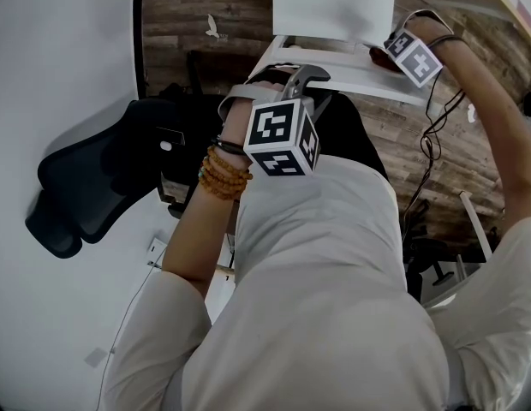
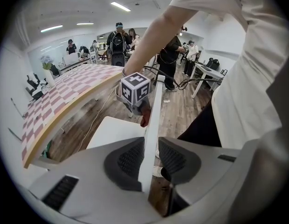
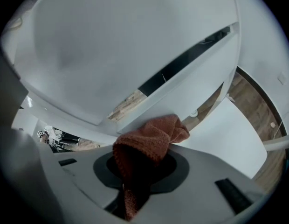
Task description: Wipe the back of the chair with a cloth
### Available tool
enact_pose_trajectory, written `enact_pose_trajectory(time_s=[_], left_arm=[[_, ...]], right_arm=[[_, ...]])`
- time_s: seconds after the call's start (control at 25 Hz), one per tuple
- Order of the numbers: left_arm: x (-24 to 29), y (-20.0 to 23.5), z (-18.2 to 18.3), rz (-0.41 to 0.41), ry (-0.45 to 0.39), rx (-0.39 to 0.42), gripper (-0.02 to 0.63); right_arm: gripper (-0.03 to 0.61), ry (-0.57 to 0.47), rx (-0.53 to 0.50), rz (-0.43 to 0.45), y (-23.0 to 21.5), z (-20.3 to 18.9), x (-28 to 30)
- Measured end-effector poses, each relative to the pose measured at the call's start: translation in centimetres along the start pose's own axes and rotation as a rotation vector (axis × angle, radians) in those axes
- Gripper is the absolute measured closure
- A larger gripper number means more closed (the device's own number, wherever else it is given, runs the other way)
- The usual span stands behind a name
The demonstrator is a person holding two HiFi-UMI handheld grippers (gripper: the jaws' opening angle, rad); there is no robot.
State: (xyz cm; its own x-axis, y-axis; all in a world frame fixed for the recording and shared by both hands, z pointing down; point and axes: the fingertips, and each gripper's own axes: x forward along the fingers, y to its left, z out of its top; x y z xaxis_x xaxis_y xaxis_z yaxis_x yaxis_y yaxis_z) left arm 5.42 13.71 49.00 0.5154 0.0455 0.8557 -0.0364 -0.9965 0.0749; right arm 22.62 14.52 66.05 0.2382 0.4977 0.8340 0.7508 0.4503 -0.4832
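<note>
Left gripper point(image 2: 149, 161) is clenched on the thin edge of the white chair back point(image 2: 152, 115), and both dark pads point(image 2: 128, 160) touch it. Right gripper point(image 3: 141, 169) is further along the same back and grasps a reddish-brown cloth point(image 3: 151, 139). Bunched between the jaws, the cloth sticks forward, and its folded end lies against a white rail of the back.

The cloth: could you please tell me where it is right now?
The cloth is clamped in the right gripper, against the white chair back; in the head view it sits upper right, beside that gripper's marker cube.
</note>
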Motion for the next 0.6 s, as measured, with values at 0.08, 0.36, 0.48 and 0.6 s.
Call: enact_pose_trajectory(time_s=[0.08, 0.36, 0.48, 0.6], left_arm=[[0.0, 0.0, 0.0, 0.002, 0.002, 0.004, 0.492], [0.1, -0.4, -0.2, 0.001, 0.018, 0.014, 0.492], [0.2, -0.3, -0.2, 0.003, 0.022, 0.026, 0.492], [0.2, -0.3, -0.1, 0.001, 0.022, 0.030, 0.492]], right_arm=[[0.479, -0.006, -0.001, -0.001, 0.8, 0.2, -0.7], [0.480, -0.057, 0.014, -0.033, 3.7, 2.1, -4.9], [0.480, -0.055, 0.018, -0.057, 4.7, 2.9, -6.9], [0.482, -0.066, 0.033, -0.077, 5.6, 3.6, -9.1]])
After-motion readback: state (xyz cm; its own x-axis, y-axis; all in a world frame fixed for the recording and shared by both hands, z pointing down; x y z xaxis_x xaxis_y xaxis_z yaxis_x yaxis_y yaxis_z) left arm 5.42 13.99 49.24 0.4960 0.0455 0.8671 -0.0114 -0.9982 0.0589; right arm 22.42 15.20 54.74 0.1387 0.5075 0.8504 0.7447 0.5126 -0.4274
